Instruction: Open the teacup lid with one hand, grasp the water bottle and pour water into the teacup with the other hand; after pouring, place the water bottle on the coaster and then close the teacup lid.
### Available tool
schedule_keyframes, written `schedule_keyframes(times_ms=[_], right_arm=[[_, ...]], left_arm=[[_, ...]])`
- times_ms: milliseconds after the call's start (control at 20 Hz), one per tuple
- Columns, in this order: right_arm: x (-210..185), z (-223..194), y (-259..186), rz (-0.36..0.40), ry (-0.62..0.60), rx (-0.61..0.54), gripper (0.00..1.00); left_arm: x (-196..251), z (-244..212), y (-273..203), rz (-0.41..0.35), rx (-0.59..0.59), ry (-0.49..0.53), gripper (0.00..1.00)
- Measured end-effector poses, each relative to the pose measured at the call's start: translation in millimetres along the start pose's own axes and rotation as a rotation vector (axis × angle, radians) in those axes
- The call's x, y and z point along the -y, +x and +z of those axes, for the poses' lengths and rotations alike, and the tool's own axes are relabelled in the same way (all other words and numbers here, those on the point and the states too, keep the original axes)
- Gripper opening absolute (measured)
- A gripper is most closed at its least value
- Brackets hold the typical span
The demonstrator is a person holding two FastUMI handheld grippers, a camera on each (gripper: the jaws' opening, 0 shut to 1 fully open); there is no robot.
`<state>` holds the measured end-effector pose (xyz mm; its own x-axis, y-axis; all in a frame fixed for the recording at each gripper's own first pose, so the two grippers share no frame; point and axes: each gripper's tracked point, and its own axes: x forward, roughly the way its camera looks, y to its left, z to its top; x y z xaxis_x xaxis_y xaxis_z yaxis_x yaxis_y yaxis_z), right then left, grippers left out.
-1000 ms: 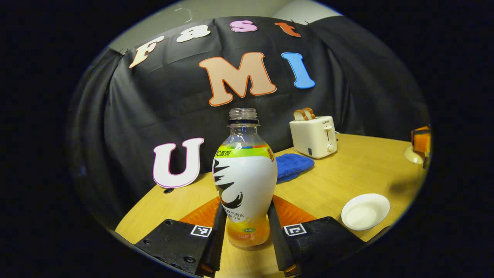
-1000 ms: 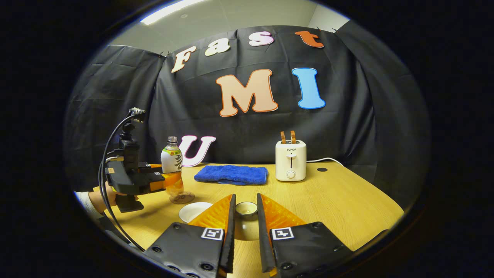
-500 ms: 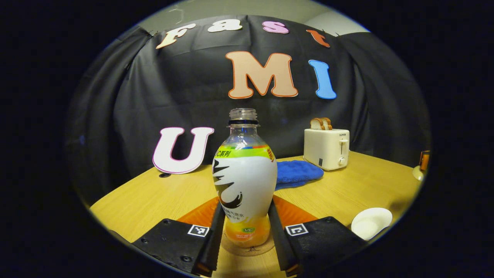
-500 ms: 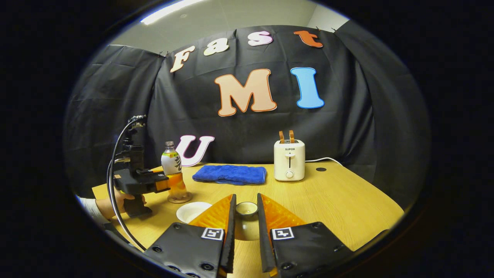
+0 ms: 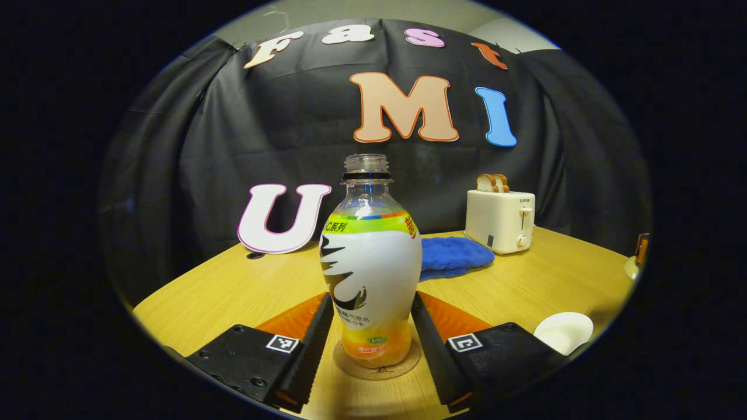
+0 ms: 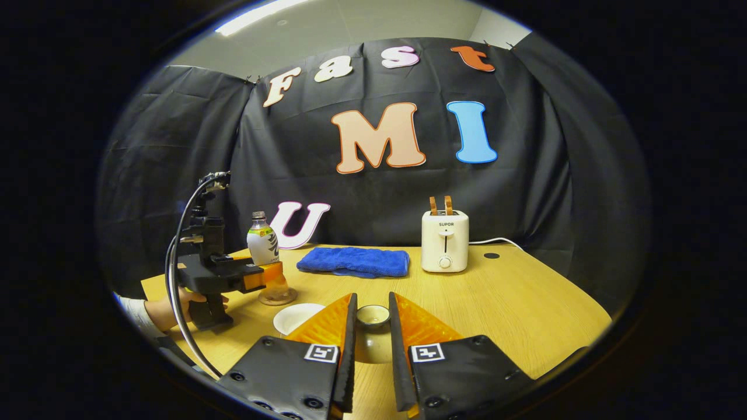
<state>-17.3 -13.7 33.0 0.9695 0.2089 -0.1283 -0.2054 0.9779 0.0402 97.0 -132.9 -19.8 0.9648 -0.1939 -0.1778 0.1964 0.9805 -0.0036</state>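
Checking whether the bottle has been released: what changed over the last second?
The water bottle came down onto the coaster, and the left gripper opened off it. The right gripper stays clamped on the teacup lid; towel and toaster unmoved.

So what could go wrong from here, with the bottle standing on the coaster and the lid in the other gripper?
1. The water bottle on the coaster has no cap, and the left gripper flanks it closely; a sideways pull-back may tip and spill it.
2. The teacup sits close to the bottle, so the right gripper bringing the teacup lid may bump the other gripper.
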Motion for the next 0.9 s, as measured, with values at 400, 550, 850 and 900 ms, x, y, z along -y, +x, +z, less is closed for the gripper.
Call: schedule_keyframes(times_ms=[400, 550, 850, 900], right_arm=[[-23, 0, 5, 0.057, 0.052, 0.016, 0.31], [-38, -9, 15, 0.084, 0.063, 0.008, 0.29], [-72, -25, 43, 0.150, 0.054, -0.026, 0.29], [-77, -27, 46, 0.157, 0.045, -0.032, 0.29]], left_arm=[[-11, 5, -34, 0.035, 0.054, -0.024, 0.90], [-17, 8, -51, 0.048, 0.084, 0.015, 0.89], [-28, 20, -83, 0.075, 0.141, 0.046, 0.89], [-30, 21, -87, 0.074, 0.152, 0.047, 0.89]])
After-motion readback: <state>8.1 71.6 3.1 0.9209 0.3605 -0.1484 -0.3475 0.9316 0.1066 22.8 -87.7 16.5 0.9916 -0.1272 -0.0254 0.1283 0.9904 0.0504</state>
